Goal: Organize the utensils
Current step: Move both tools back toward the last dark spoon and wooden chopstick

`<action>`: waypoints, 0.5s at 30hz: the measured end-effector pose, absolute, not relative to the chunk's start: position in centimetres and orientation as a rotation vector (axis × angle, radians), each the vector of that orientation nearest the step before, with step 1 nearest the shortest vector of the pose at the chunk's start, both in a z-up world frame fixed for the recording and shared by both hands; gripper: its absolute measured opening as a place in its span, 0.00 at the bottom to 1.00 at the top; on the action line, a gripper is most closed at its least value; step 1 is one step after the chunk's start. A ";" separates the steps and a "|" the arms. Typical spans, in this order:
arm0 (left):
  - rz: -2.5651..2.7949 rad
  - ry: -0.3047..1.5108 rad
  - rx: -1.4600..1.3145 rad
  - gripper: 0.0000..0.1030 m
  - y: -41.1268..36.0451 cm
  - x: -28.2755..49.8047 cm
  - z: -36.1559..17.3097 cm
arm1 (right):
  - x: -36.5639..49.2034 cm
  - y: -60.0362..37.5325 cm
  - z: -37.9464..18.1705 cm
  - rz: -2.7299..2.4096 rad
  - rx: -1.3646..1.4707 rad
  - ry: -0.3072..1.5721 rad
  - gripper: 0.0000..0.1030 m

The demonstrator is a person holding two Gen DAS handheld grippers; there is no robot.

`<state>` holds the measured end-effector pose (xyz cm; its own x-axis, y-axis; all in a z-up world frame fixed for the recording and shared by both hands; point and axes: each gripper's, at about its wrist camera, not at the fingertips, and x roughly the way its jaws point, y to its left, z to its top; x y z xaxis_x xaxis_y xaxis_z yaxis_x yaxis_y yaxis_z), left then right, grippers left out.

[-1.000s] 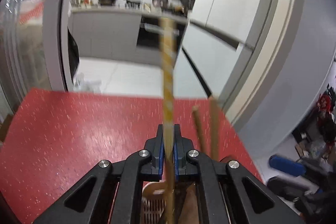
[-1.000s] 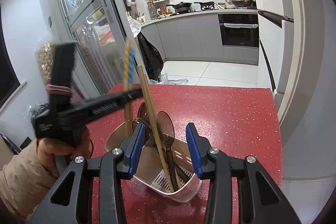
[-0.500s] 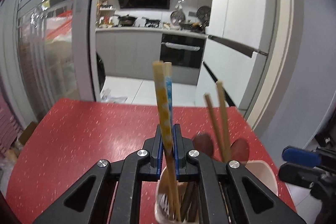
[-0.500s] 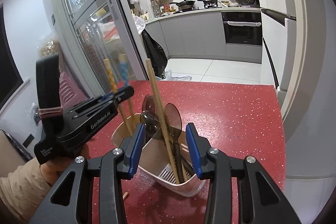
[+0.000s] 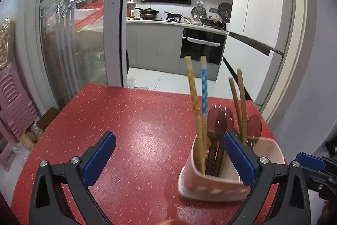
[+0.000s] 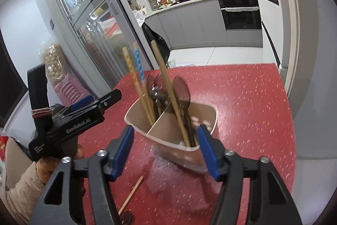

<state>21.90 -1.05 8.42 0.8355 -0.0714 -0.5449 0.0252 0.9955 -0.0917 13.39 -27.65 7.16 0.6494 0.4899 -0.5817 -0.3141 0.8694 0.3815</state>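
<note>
Utensil holder point(image 6: 168, 132) between parted right tongs point(image 6: 166, 151), loose stick point(image 6: 131, 195) there only, left tongs point(image 5: 168, 159) just opened wide, empty

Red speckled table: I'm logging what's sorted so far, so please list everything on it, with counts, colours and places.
beige divided plastic utensil holder: one, beige, on the red speckled table.
patterned chopsticks: two, one yellow, one blue, upright in the holder's left compartment.
plain wooden chopsticks: two, tan, upright in another compartment.
dark spoons: several, brown, exact count unclear, bowls up in the holder.
loose wooden utensil: one, tan handle, lying on the table beside the holder; its dark end is partly hidden.
left gripper: black with blue pads, just opened, empty.
right gripper: black with blue pads, just opened wider, astride the holder's near corner.
</note>
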 end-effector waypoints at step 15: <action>-0.067 0.654 -0.063 1.00 -0.1 17.0 6.6 | 9.4 -25.3 2.9 0.424 0.238 0.905 1.00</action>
